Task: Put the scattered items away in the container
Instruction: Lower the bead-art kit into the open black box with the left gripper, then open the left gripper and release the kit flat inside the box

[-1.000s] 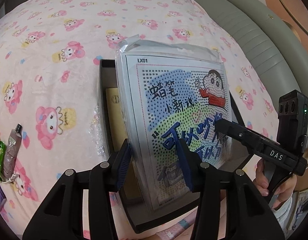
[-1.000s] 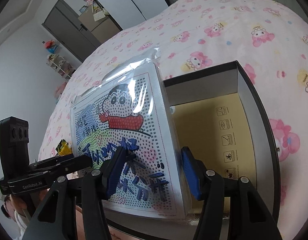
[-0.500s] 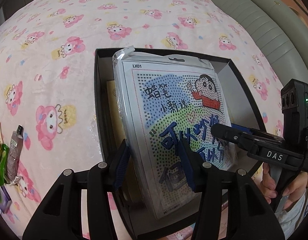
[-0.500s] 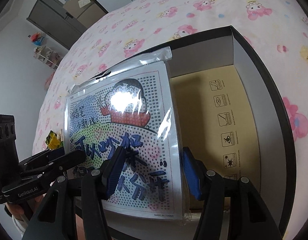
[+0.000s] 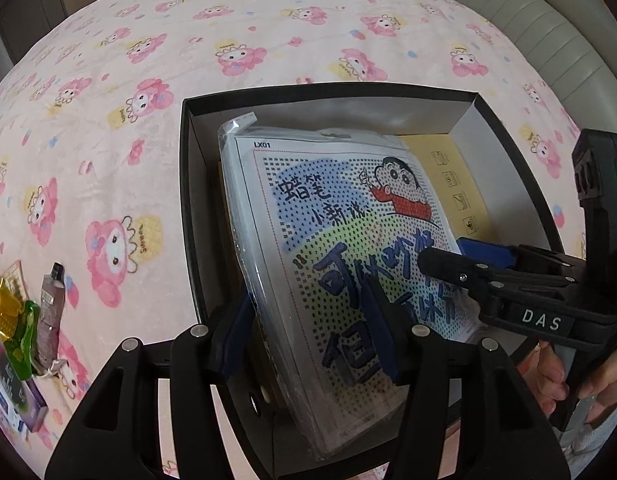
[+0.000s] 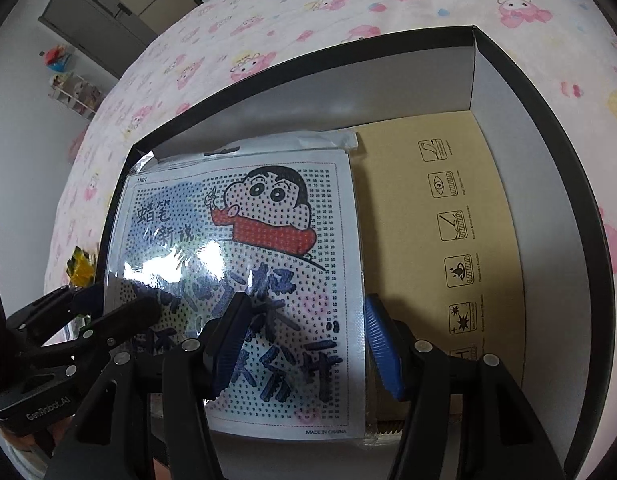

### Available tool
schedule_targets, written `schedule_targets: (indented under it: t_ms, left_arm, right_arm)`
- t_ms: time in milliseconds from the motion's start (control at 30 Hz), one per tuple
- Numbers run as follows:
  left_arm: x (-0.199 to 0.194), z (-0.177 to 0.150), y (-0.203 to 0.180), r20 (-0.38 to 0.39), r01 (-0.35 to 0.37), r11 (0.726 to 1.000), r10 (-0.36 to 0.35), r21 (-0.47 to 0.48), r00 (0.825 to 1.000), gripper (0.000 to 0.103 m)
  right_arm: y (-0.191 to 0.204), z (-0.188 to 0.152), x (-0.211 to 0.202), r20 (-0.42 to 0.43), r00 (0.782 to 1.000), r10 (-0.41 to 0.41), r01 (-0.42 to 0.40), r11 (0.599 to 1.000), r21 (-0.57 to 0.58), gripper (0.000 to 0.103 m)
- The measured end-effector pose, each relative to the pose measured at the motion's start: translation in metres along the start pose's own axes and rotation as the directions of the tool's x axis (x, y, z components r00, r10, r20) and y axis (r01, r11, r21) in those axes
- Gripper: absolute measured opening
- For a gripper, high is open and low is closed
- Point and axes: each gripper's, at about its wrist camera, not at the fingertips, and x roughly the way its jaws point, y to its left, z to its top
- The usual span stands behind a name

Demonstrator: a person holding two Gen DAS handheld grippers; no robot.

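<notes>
A bagged craft kit pack [image 5: 340, 240] with a cartoon picture lies tilted inside the black box [image 5: 188, 200], its top end near the far wall. My left gripper [image 5: 308, 336] straddles the pack's near left edge. Its jaws are opening and the pads look slightly off the pack. My right gripper [image 6: 304, 344] stands at the pack's [image 6: 248, 280] near right corner, one pad over the picture and the other against the edge, still shut on it. Each gripper shows in the other's view: the right gripper [image 5: 444, 252], the left gripper [image 6: 116, 300].
A tan card [image 6: 436, 240] lies on the box [image 6: 540, 120] floor. The box sits on a pink patterned bedspread [image 5: 188, 40]. To the left lie a small tube [image 5: 50, 308], a green-yellow wrapper [image 5: 12, 320] and a purple carton [image 5: 16, 396]. A grey headboard [image 5: 548, 40] runs along the right.
Both grippers have sunk with the pack, which went from nearly upright above the box to lying tilted inside it. The left jaws have widened.
</notes>
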Motion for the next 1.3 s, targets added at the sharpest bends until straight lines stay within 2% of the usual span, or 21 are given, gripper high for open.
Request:
schedule_targets:
  t_ms: [167,333,433,467,600,667,767,900,1000,1133,1300]
  left_arm:
    - [0.003,0.003,-0.002,-0.05,-0.008,1.0,0.008,-0.003,0.999,0.058]
    - [0.007,0.008,-0.004,-0.064,-0.023,1.0,0.022,-0.012,0.998,0.058]
    - [0.006,0.011,0.001,-0.084,0.024,0.997,-0.031,-0.075,0.996,0.057]
    - [0.006,0.012,0.001,-0.087,0.017,0.997,-0.023,-0.073,0.996,0.057]
    - [-0.004,0.011,-0.016,-0.029,-0.14,0.99,0.141,0.035,0.99,0.056]
    - [-0.006,0.012,-0.024,-0.011,-0.163,0.984,0.164,0.068,0.986,0.056]
    - [0.002,0.014,-0.032,-0.039,-0.146,0.983,0.151,0.111,0.988,0.056]
    - [0.022,0.016,-0.028,-0.107,-0.154,0.984,0.164,0.091,0.981,0.051]
    - [0.029,0.015,-0.022,-0.129,-0.186,0.98,0.194,0.068,0.973,0.047]
    - [0.026,0.012,-0.02,-0.132,-0.24,0.967,0.25,0.087,0.959,0.041]
    - [0.008,0.009,-0.011,-0.119,-0.218,0.975,0.222,0.049,0.968,0.042]
  right_arm:
    - [0.003,-0.002,-0.004,-0.004,1.0,-0.027,0.027,1.0,-0.007,0.056]
    - [0.001,0.001,-0.002,-0.014,1.0,-0.028,0.028,1.0,-0.014,0.057]
    - [0.002,-0.001,-0.003,-0.035,0.999,-0.039,0.039,0.999,-0.013,0.063]
    - [0.003,-0.002,-0.004,-0.045,0.998,-0.048,0.047,0.999,-0.018,0.067]
    - [0.012,0.0,-0.01,-0.031,0.998,-0.061,0.059,0.996,-0.066,0.069]
    - [0.011,0.004,-0.016,0.005,0.997,-0.076,0.076,0.994,-0.077,0.069]
    - [0.005,0.009,-0.021,0.045,0.991,-0.127,0.13,0.989,-0.071,0.069]
    - [-0.001,0.011,-0.011,0.002,0.987,-0.158,0.158,0.986,-0.054,0.069]
    - [0.0,0.011,-0.004,-0.038,0.994,-0.098,0.096,0.994,-0.06,0.069]
    - [0.005,0.012,0.009,-0.093,0.995,-0.035,0.029,0.997,-0.065,0.069]
    - [0.013,0.011,0.018,-0.128,0.991,0.05,-0.056,0.997,-0.044,0.071]
